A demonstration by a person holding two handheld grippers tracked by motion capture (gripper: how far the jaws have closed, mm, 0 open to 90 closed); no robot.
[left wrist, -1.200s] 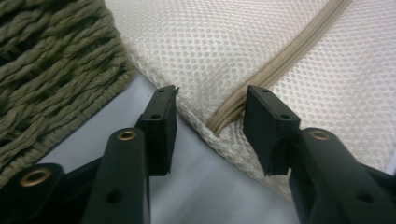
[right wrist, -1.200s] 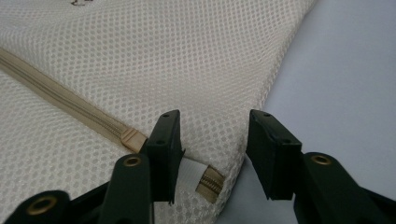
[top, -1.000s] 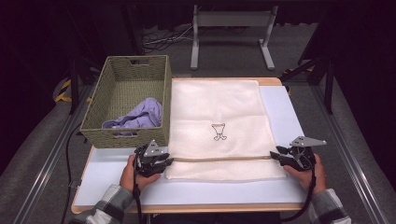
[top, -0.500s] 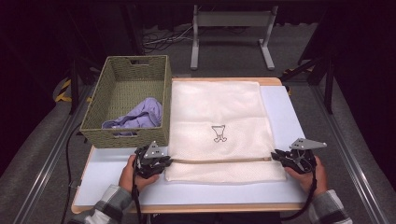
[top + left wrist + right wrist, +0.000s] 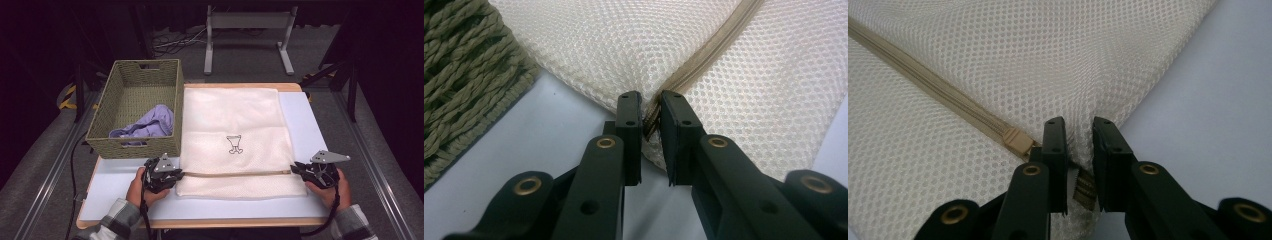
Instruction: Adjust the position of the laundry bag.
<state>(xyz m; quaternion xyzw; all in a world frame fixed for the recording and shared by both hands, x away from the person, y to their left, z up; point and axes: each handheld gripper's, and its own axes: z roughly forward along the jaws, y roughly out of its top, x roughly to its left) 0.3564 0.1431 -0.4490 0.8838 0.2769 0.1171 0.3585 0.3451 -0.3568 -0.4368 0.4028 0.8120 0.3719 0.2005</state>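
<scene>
Both zipper ends gripped: left gripper (image 5: 176, 174) at 9 o'clock, right gripper (image 5: 296, 170) at 3 o'clock, each pinching the mesh bag (image 5: 235, 125); zipper (image 5: 235, 173) unopened, purple garment (image 5: 150, 125) remains in basket (image 5: 105, 112).

On the surface (image 5: 300, 112) the mesh bag (image 5: 235, 120) lies flat, with the woven basket (image 5: 120, 142) just beside it on the left; a garment (image 5: 150, 125) sits in the basket.

I've got the pale blue-topped table (image 5: 300, 115): cream mesh zip bag (image 5: 235, 120) at centre frame, woven olive basket (image 5: 130, 145) left.
</scene>
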